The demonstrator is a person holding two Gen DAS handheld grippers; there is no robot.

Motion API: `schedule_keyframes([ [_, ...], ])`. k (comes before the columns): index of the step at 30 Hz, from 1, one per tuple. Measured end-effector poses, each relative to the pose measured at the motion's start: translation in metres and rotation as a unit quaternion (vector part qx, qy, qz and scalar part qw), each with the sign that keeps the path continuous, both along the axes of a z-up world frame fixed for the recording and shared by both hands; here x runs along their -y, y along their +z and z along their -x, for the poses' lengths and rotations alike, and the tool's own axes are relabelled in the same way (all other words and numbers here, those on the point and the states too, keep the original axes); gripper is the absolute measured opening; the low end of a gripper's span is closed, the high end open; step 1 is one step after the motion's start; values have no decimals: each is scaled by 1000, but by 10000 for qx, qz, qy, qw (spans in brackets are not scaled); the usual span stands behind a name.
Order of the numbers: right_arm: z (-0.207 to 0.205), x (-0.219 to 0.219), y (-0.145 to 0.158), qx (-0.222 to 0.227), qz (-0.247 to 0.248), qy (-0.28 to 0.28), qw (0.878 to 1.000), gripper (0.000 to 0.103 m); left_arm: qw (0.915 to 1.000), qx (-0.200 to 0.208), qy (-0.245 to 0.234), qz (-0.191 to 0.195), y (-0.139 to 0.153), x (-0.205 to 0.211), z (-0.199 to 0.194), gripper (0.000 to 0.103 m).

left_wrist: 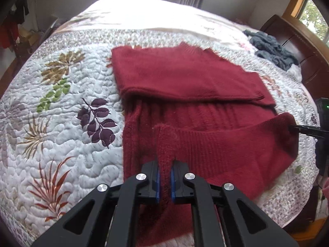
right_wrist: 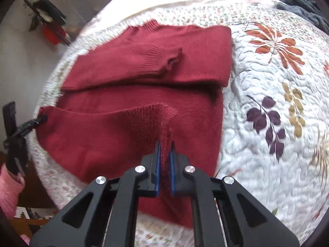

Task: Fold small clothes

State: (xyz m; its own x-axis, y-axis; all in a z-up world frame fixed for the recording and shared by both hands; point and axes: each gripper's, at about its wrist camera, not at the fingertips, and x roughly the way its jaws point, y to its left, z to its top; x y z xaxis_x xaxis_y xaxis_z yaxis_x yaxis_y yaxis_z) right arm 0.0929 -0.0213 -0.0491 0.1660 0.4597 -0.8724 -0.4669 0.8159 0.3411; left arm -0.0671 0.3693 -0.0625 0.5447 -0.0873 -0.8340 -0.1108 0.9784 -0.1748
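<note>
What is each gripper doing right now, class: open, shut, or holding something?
Left gripper: shut on the hem of the red sweater.
Right gripper: shut on the same sweater's hem, at the other corner.

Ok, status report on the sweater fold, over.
Left gripper and right gripper both shut on red sweater hem, lifted. Sleeves folded in. Grey garment far off, nothing blocking.

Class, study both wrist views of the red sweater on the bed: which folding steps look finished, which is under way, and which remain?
Done: the sleeves lie folded across the red sweater on the quilt. Under way: the left gripper and the right gripper each pinch a corner of the hem, lifted off the bed. Left: carry the hem up over the sleeves and lay it flat. A grey garment lies unfolded.
</note>
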Motion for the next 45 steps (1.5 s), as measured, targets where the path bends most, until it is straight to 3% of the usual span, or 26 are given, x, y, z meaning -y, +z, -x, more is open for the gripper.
schedule_keyframes([
  [4,15,15,25,109,-310,-101,9994,6,9990,426,-109,-126,28,10,26,7],
  [9,11,23,64,343,-573,-219,9975,6,9952,952,-99,-215,70,12,23,6],
  [18,-71,6,130,935,-652,-516,9921,6,9837,1777,52,-279,135,1,-62,6],
  [23,-126,-12,133,1121,-427,-663,9906,6,9800,1942,228,-380,146,-13,-127,6],
  [30,-208,-38,100,1048,-106,-915,9902,6,9825,1675,436,-683,111,-37,-210,6],
  [34,-247,-60,57,801,204,-979,9918,6,9890,1186,435,-772,65,-51,-253,6],
  [40,-273,-80,3,570,555,-992,9919,6,9942,561,476,-791,3,-58,-284,7],
  [45,-284,-78,-28,329,687,-1130,9907,6,9952,228,630,-717,-23,-67,-297,8],
])
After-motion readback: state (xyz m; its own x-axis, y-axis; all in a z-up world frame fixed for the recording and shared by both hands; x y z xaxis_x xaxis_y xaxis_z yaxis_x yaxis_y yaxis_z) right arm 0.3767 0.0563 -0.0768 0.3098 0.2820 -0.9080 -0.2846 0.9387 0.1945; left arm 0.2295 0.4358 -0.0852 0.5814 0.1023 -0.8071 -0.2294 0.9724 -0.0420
